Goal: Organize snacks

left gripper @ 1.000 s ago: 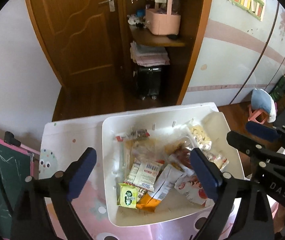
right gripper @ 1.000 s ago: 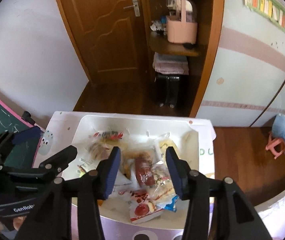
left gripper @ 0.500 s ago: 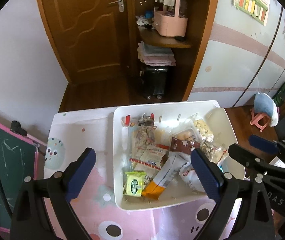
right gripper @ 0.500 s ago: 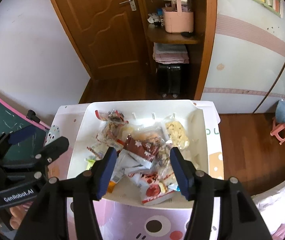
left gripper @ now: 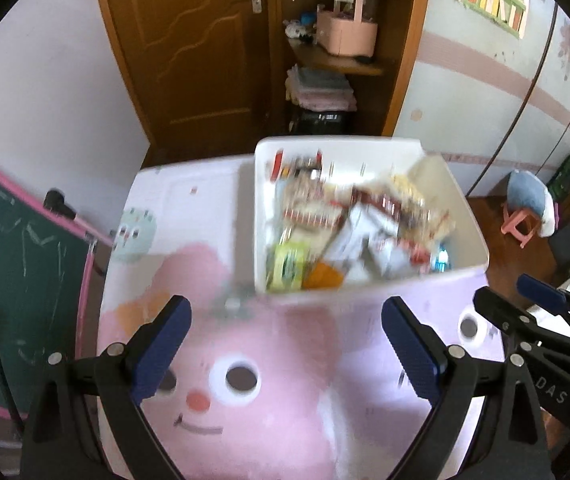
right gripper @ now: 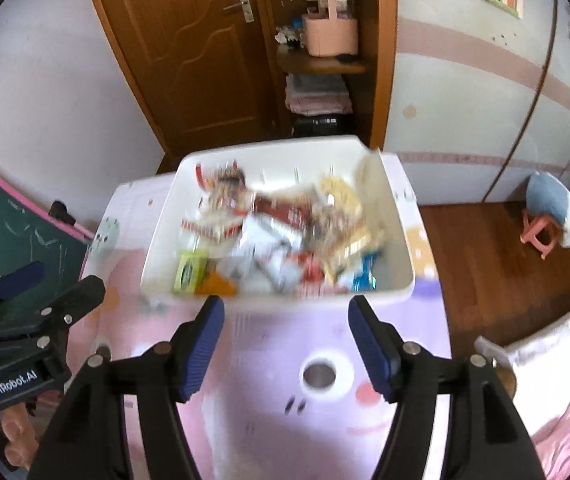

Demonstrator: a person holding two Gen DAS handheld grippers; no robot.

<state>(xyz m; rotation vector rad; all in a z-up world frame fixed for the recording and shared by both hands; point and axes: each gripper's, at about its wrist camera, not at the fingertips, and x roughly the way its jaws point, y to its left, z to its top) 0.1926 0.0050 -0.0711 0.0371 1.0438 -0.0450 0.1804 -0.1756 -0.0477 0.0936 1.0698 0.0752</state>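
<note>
Left wrist view, nearest first: the left gripper [left gripper: 285, 344] hangs with its blue-padded jaws spread wide and nothing between them, above the pink cartoon-face table top [left gripper: 245, 420]. In the right wrist view the right gripper [right gripper: 285, 340] is likewise spread, a little less wide, and empty, its tips just short of the near wall of the white bin [right gripper: 365, 300]. Beyond the tips, at 12 to 1 o'clock from the left gripper, the bin sits on the far half of the table and holds the snacks [left gripper: 365, 224] in one loose heap: a green packet [left gripper: 291, 262] and an orange one [left gripper: 323, 276] against the near wall at 11 o'clock in the right view, red and white wrappers in the middle, a blue-edged packet [right gripper: 365, 276] toward 1 o'clock. All of it is blurred. With every packet in the bin and both grippers empty, this fits either snacks gathered in or a heap waiting to be sorted out; I cannot tell which. Any reach into the bin would have to clear its raised near rim from above. Bare table lies at 9 to 10 o'clock of the bin; the table's right edge drops to wooden floor [right gripper: 485, 260] at 3 o'clock, and the chalkboard [left gripper: 17, 260] crowds the left side.
</note>
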